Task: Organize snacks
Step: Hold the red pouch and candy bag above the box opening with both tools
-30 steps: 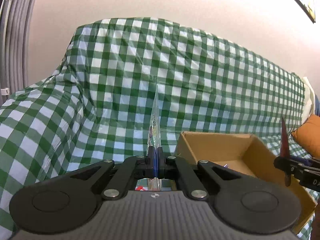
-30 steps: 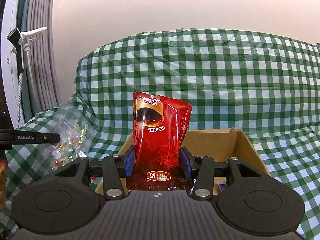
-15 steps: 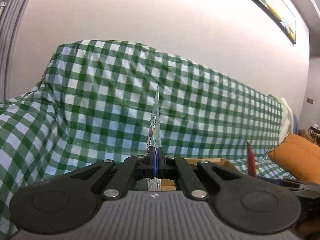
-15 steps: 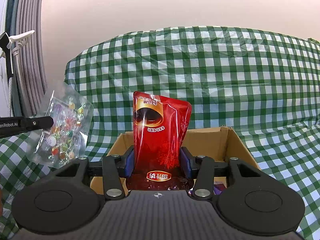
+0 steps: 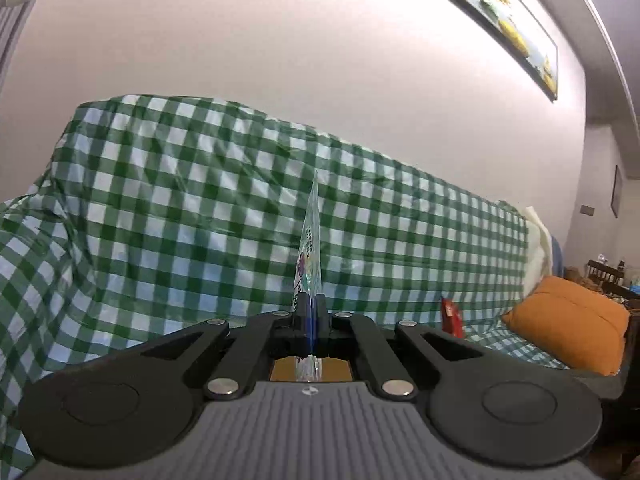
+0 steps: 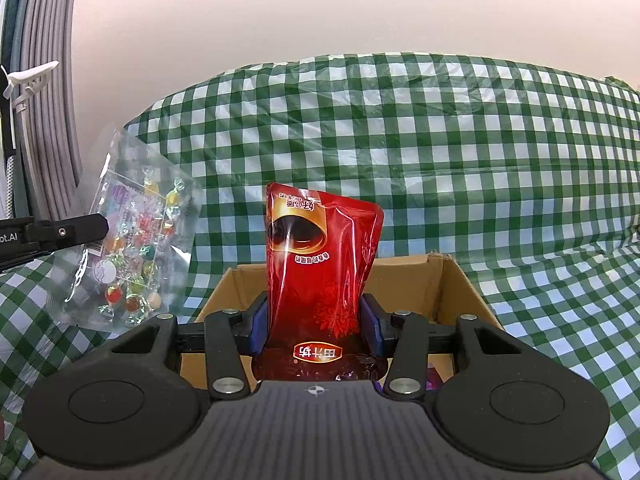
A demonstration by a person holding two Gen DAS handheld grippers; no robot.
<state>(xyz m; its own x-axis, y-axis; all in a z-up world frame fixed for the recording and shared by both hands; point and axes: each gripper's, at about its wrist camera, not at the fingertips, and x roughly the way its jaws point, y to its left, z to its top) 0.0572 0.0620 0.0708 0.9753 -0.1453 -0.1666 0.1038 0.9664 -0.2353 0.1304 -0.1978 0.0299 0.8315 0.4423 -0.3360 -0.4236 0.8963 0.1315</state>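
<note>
Above the cardboard box, right gripper clamped the red pouch, left gripper pinched the clear candy bag; neither was boxed yet, so most work looked left.

This is looking like a living room in a home. A long sofa under a green and white checked plastic cover is sitting against a plain white wall. A soft orange cushion is lying at one end. A long framed picture is hanging high up, and grey curtains are hanging at the side.
</note>
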